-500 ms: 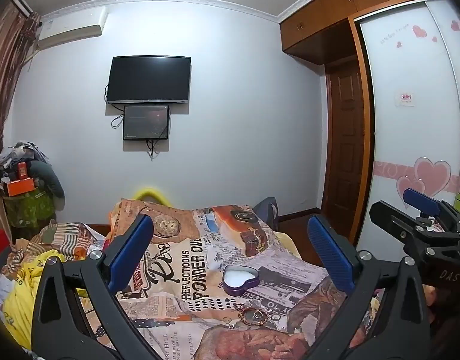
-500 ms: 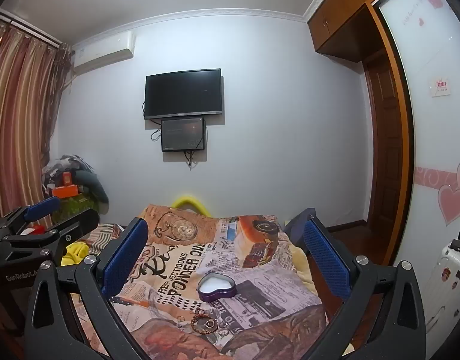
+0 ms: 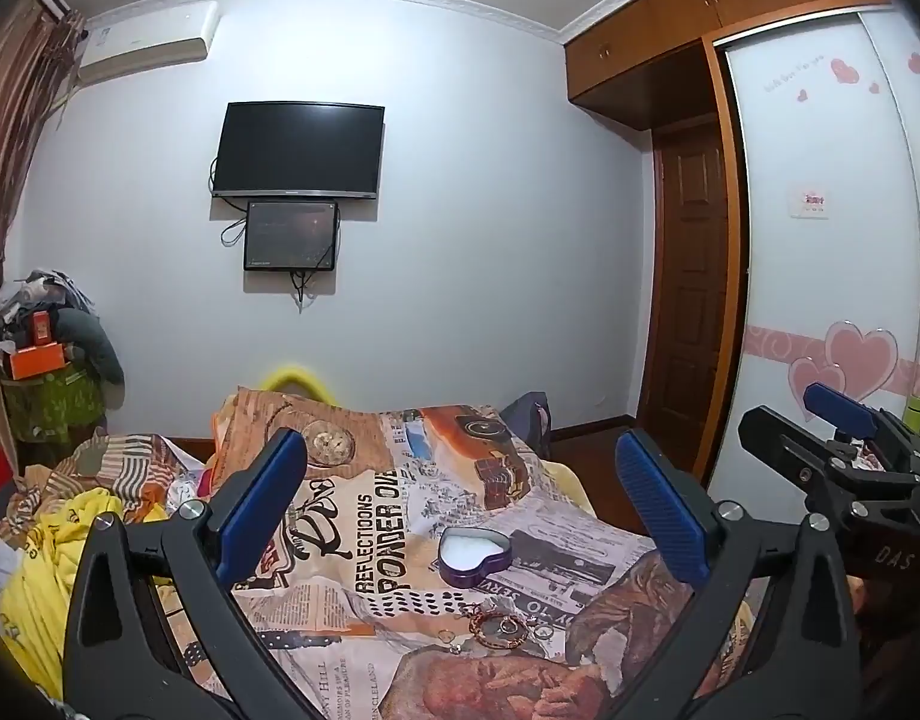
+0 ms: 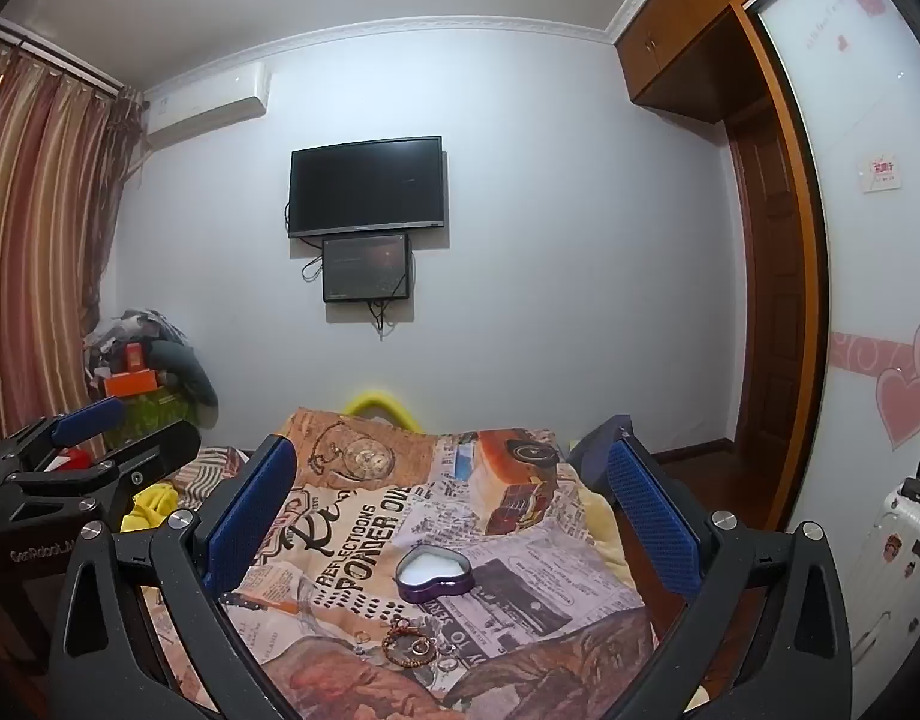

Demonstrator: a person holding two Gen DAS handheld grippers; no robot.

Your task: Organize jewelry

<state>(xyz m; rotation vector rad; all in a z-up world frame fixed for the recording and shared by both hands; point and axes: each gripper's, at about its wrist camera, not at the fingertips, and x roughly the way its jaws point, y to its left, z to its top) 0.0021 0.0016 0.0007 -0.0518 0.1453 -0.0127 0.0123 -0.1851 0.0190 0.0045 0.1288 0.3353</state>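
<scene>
Both tongs are spread wide and hold nothing: the left tongs point(image 3: 460, 498) and the right tongs point(image 4: 451, 501) each show two black arms tipped with ribbed blue pads, raised above the bed point(image 3: 340, 618).

Ahead of and below the tips lies the jewelry. A beaded bracelet point(image 4: 407, 645), reddish-brown and round, rests flat on the bedspread point(image 4: 520, 606) with several small metal rings point(image 4: 448, 664) scattered just beside it and one inside its loop. In the left view the same bracelet point(image 3: 499, 630) sits between the two arms, lower than the pads. Their finer detail is too small to tell.

Just beyond the bracelet, farther from the tongs, stands a heart-shaped tin point(image 4: 435, 571), purple-walled, open at the top, with a pale lining; from the left it appears as the same tin point(image 3: 475, 555), slightly right of centre.

Under them the bedspread is a soft, creased fabric printed with newspaper text, a pocket watch and an orange car.
</scene>
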